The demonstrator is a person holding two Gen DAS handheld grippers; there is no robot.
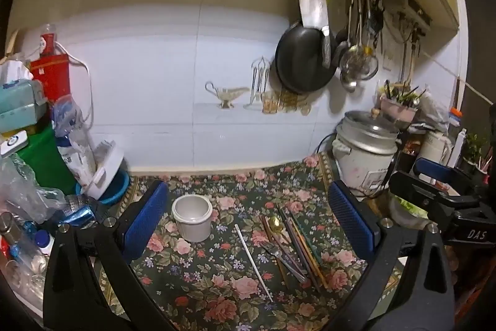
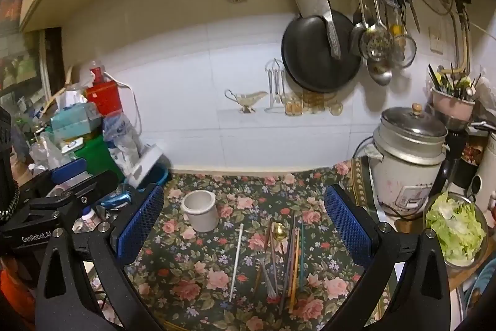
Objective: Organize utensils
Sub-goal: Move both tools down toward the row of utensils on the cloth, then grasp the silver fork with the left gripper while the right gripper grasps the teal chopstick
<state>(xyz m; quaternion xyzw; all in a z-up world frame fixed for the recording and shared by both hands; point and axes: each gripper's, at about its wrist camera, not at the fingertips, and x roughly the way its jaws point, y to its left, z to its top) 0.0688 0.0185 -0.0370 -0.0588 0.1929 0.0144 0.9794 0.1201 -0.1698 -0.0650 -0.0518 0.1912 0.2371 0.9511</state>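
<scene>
A white cup (image 1: 192, 217) stands empty on the floral cloth; it also shows in the right wrist view (image 2: 201, 210). To its right lies a white chopstick (image 1: 253, 262) alone, and a pile of utensils (image 1: 291, 250): a gold spoon (image 1: 275, 224), a fork (image 1: 272, 252) and several coloured chopsticks. The pile (image 2: 285, 256), the gold spoon (image 2: 278, 230) and the white chopstick (image 2: 236, 261) also show in the right wrist view. My left gripper (image 1: 248, 225) is open and empty, held above the cloth. My right gripper (image 2: 245, 225) is open and empty too.
A rice cooker (image 1: 365, 151) stands at the back right, with a bowl of lettuce (image 2: 455, 228) beside it. Bottles, bags and boxes (image 1: 37, 145) crowd the left side. A black pan (image 1: 305, 58) and ladles hang on the tiled wall.
</scene>
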